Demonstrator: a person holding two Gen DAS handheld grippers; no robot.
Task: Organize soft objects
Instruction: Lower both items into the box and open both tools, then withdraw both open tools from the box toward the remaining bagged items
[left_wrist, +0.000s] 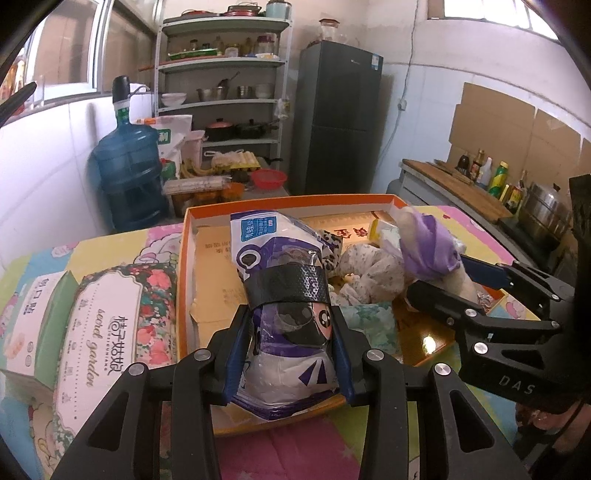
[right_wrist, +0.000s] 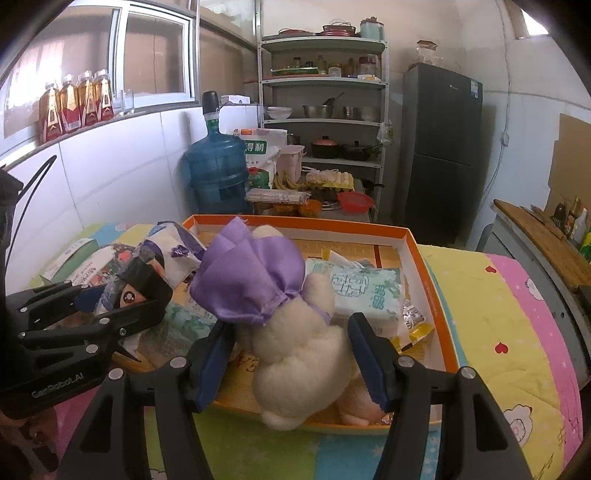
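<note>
My left gripper (left_wrist: 291, 354) pinches the purple tissue pack (left_wrist: 280, 295), its long axis pointing away over the orange box (left_wrist: 184, 258); my right gripper (right_wrist: 291, 358) has its jaws around the plush toy (right_wrist: 295, 354), above the box near edge on the desk

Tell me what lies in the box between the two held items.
In the left wrist view, a pale crumpled cloth bundle lies between the purple packet and the plush toy.
</note>
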